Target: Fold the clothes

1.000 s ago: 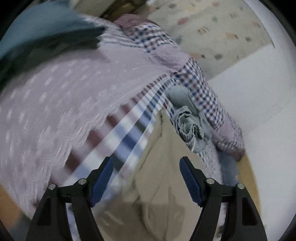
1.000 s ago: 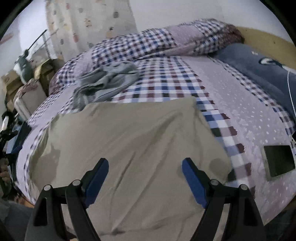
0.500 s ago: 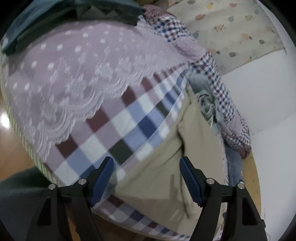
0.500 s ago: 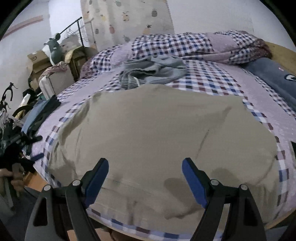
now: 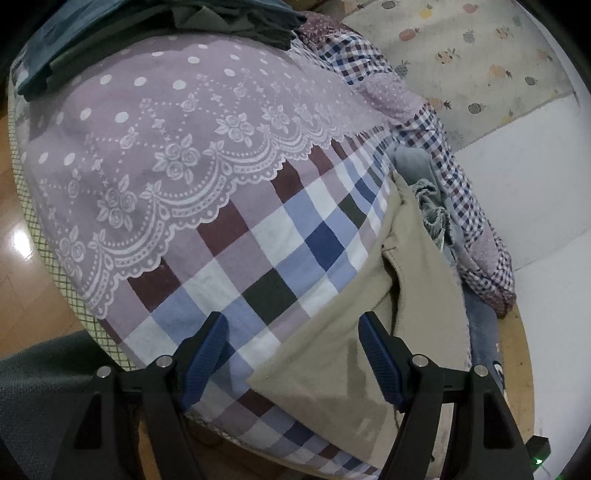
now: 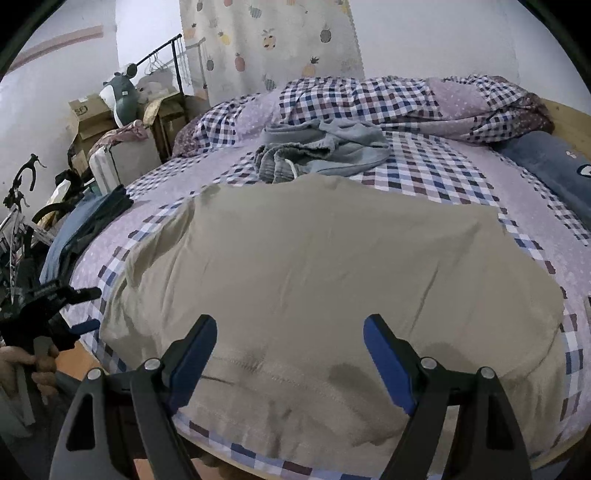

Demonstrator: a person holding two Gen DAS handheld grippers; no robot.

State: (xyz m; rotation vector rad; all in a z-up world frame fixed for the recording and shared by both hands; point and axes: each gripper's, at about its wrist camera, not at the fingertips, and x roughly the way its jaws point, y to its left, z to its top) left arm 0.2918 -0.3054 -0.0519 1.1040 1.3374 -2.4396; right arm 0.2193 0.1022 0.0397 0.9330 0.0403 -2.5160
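Observation:
A beige garment (image 6: 332, 273) lies spread flat over the near part of the bed; in the left wrist view the beige garment (image 5: 369, 350) reaches the bed's near edge. My right gripper (image 6: 290, 332) hovers open over its near hem, nothing between the blue pads. My left gripper (image 5: 291, 332) is open above the garment's left corner and the checked sheet; from the right wrist view the left gripper (image 6: 79, 310) shows at the bed's left edge, held by a hand (image 6: 22, 365). A crumpled grey-blue garment (image 6: 321, 151) lies beyond the beige one.
The bed has a checked and lilac sheet (image 5: 184, 155) with a bunched checked duvet (image 6: 388, 99) at the far side. Dark folded clothes (image 5: 147, 26) sit on the bed's left edge. A blue pillow (image 6: 554, 162) lies right. Boxes, a rack and a bicycle crowd the left floor (image 6: 92, 122).
Both grippers drew back toward the bed's near edge and sank a little. The right view now takes in the whole beige garment; the left view shows its corner. Jaws stayed open.

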